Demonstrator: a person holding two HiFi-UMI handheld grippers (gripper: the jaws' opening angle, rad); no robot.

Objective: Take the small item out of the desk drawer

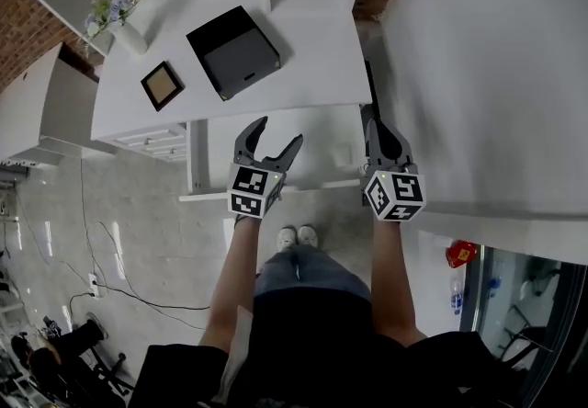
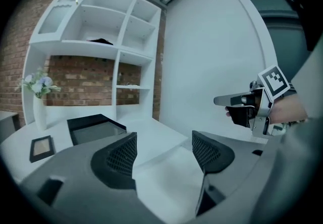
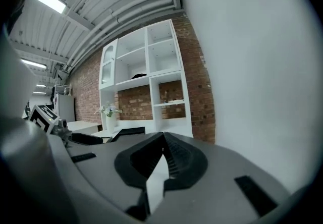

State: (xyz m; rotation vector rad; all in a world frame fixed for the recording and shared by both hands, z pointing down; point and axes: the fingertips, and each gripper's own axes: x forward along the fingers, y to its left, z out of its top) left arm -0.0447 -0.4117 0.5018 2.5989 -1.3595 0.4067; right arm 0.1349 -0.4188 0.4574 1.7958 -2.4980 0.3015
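**Q:** Jaw state, each side?

**A:** Your left gripper (image 1: pixel 277 132) is released. Its two black, mesh-textured pads (image 2: pixel 121 155) stand wide apart, with only the smooth white desk (image 1: pixel 312 48) showing between them. Your right gripper (image 3: pixel 164 141) is clenched, its ribbed pads (image 3: pixel 179 160) meeting at the tips with nothing in the grip.

**Q:** Where's the small item?

**A:** It can't be seen. The white drawer fronts (image 1: pixel 152 141) sit under the desk's left end, left of both grippers and apart from them. On top are a square black box (image 1: pixel 234 52), a wood-rimmed dark picture frame (image 1: pixel 162 85) and a white vase (image 1: pixel 127 34) of flowers.
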